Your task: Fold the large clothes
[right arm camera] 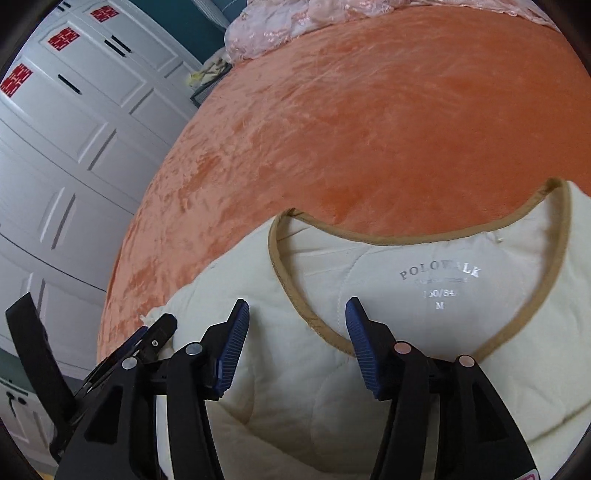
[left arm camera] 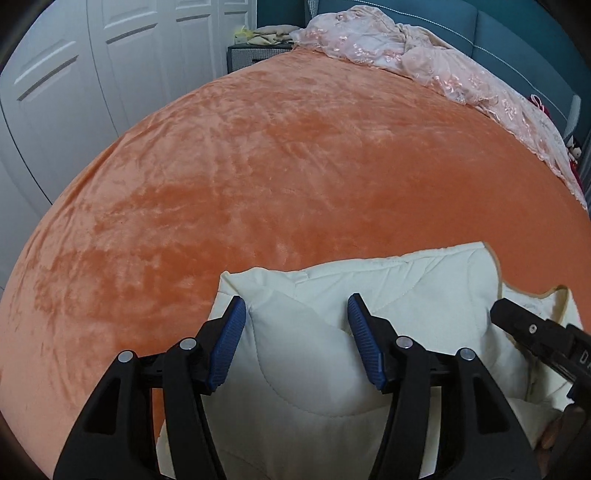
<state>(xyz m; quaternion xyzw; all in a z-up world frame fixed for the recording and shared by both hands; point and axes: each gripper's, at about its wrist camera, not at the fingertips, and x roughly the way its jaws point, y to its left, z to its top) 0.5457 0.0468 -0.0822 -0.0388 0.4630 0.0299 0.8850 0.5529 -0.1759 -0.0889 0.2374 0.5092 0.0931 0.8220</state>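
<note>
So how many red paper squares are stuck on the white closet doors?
3: one far left, one in the middle, one uppermost. More may sit outside the view.

Each handheld black plastic left gripper [left arm camera: 295,341] and right gripper [right arm camera: 297,345] bore ribbed blue pads [left arm camera: 226,347], round silver pivot pins [left arm camera: 188,343], and triangular cut-outs low in frame.
</note>
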